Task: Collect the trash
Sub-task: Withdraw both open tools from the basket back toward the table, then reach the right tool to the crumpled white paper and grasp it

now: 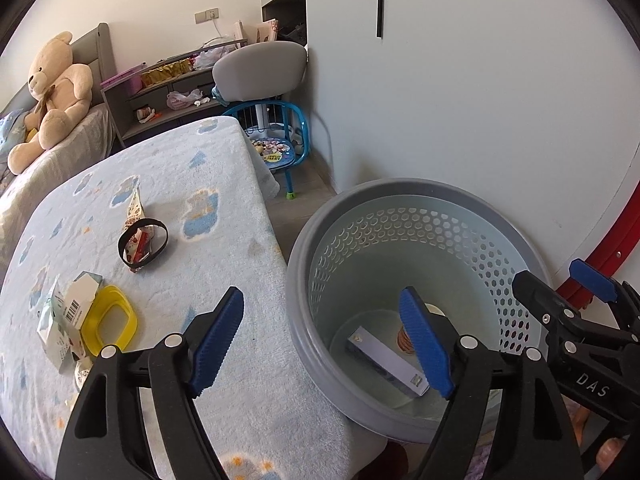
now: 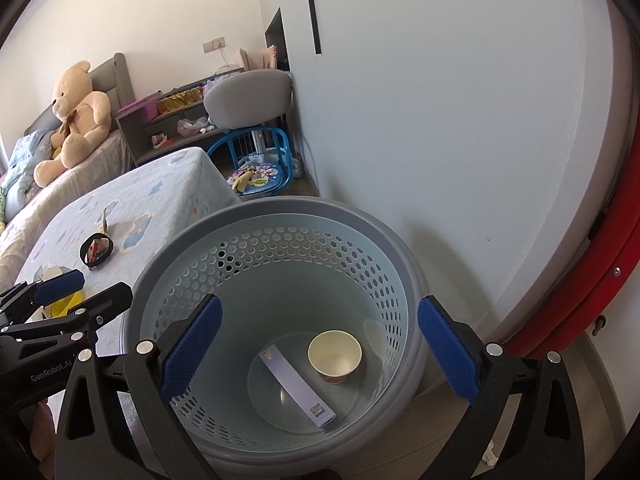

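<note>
your left wrist view looks forward-down along left claw point(image 1: 320, 344), straddling table edge point(image 1: 276, 240), bin point(image 1: 304, 320) close at its right finger. your right wrist view sits directly above bin point(image 2: 280, 216), near, right claw point(image 2: 320, 356) over its mouth. both share bin interior, table point(image 2: 168, 184), bed point(image 2: 80, 184) beyond.

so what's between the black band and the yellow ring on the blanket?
Bare blanket only; the left wrist view shows nothing between the black band and the yellow ring.
</note>
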Action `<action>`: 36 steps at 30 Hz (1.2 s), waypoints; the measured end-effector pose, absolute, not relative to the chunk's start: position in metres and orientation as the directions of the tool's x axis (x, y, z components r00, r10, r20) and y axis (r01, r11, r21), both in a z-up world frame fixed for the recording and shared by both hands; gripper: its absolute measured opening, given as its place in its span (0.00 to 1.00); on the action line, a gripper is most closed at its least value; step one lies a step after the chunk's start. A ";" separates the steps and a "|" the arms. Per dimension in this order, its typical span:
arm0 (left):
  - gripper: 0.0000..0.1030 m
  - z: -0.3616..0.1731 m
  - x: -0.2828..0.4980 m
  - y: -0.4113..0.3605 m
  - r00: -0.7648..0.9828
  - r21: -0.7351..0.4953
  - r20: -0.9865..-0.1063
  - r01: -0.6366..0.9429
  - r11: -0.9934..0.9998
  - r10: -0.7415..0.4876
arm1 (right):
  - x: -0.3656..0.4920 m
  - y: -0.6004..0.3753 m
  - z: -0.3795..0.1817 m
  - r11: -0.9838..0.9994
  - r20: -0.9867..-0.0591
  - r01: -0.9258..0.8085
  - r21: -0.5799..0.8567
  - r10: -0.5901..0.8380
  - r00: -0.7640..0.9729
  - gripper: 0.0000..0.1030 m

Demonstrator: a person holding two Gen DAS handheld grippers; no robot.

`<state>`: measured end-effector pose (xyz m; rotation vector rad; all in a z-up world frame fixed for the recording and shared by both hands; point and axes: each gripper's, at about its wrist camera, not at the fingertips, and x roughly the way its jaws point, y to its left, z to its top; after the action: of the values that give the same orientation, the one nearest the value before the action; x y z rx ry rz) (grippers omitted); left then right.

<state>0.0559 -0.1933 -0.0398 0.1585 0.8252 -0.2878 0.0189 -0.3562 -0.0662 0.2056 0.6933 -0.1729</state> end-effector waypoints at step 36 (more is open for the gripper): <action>0.75 -0.026 0.006 -0.028 0.688 0.058 -0.725 0.006 0.998 0.038 | 0.017 -0.251 -0.043 0.987 -0.613 0.026 0.160 0.079 0.786 0.94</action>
<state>0.0064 -0.0276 -0.0259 0.0577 0.8119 0.0177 0.0173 -0.2509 -0.0431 0.1637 0.6660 0.0290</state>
